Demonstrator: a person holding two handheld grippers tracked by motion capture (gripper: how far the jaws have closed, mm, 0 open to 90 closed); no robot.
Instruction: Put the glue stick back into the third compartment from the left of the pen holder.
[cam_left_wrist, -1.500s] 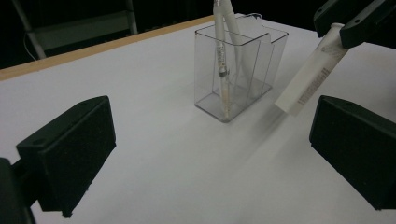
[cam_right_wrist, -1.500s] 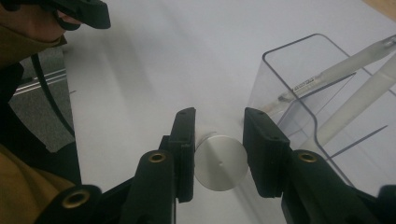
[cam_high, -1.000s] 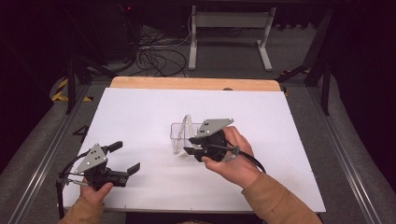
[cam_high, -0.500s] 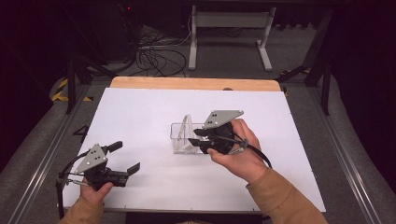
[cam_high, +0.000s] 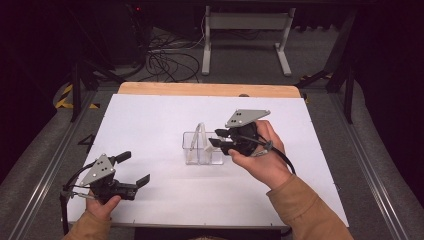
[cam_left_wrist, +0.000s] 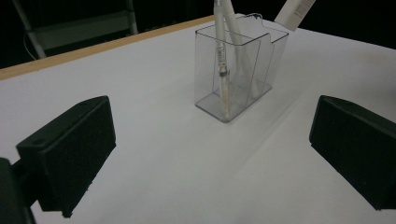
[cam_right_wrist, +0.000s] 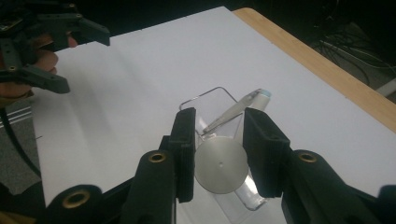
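R gripper (cam_right_wrist: 218, 121) had shifted a bit farther and higher over the last sec, jaws no wider than before, pinching a round silver-ended tube (cam_right_wrist: 220, 170) whose lower end sat in the clear holder (cam_right_wrist: 205, 98). The holder stood mid-table, unmoved, w/ a white pen (cam_right_wrist: 233, 109) leaning in it. Judging by that rise, the tube was prob. coming out, not going in (hard to be sure). L gripper (cam_high: 132, 170) hadn't budged at the near left, jaws spread wide, holding nothing, well apart from the holder.
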